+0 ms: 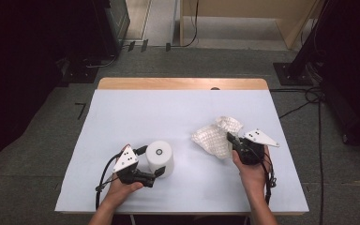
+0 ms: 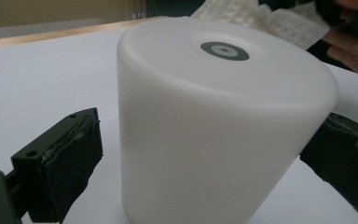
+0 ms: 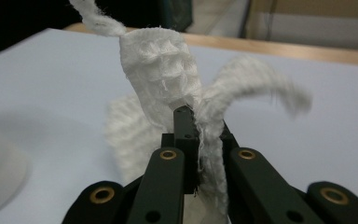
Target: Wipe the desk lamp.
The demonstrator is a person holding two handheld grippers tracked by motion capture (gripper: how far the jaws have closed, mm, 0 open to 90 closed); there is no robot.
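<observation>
Cloth point(image 3: 161, 65) in right tongs point(image 3: 193, 116)

White waffle-textured cloth point(image 1: 215, 134), plain milky-white cylinder point(image 1: 160, 158) with grey ringed dot on top, pale blue-white table cover point(image 1: 178, 112), black fingers point(image 3: 189, 135)

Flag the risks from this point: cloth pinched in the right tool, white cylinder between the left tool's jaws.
1. The right tool pinches only a bunched edge of the white cloth; loose ends flop, so it may slip out or drag on the table.
2. The left tool straddles the white cylinder, with a gap visible at one jaw; a wipe could push the smooth cylinder over or slide it.
3. The cloth hangs near the cylinder and could snag it.
</observation>
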